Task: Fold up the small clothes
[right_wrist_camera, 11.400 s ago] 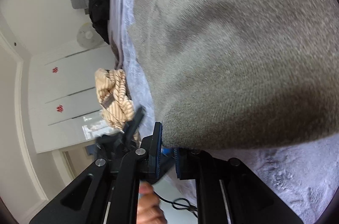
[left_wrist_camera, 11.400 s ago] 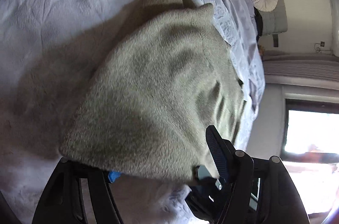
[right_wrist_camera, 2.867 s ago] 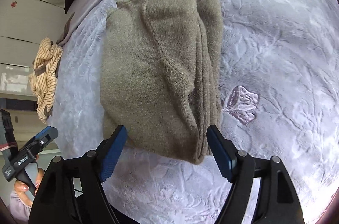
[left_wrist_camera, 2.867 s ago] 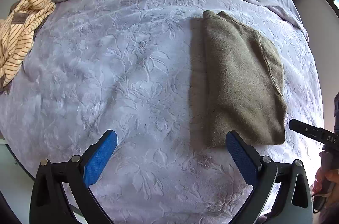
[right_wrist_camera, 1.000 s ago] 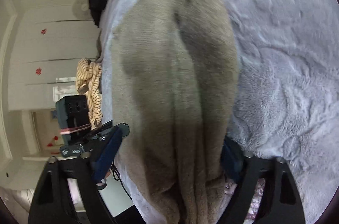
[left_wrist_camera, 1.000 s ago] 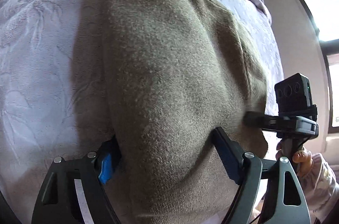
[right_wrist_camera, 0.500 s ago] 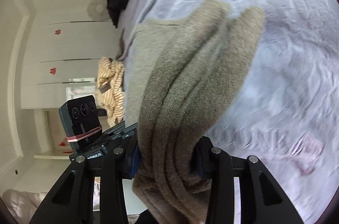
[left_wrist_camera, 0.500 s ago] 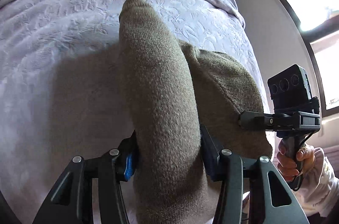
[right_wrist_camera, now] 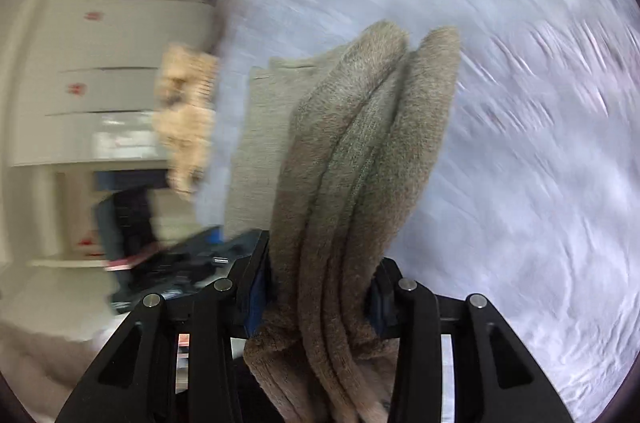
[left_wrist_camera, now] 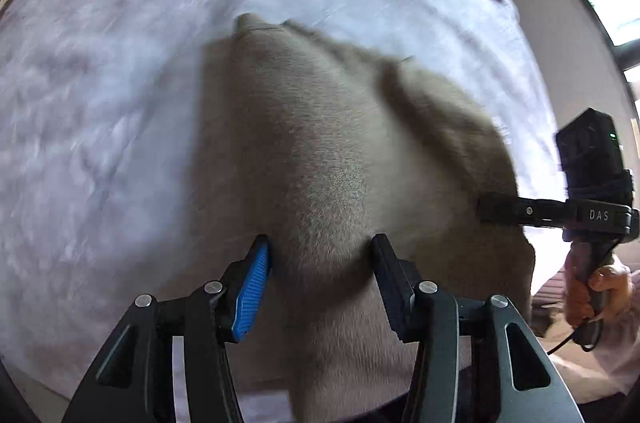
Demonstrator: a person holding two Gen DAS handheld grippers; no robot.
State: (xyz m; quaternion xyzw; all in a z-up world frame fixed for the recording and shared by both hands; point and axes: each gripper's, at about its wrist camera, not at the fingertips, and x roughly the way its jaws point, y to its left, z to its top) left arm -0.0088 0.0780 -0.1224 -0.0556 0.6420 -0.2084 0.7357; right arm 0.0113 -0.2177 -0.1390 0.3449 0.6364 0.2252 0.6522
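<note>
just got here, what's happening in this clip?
A person with a claw in each hand is folding an olive-brown knit garment on a bed with a pale lavender bedspread. The left claw has a bunched edge between its pads, its jaws opening. The right claw pinches several stacked layers. A striped garment lies at the bed's far edge.

right gripper [right_wrist_camera: 320,287] is clamped on a thick bunch of the olive sweater [right_wrist_camera: 360,163], folds bulging up between its jaws. purple bedspread [right_wrist_camera: 520,103] behind it, all blurry. tan striped garment [right_wrist_camera: 186,119] at the bed's left edge.
</note>
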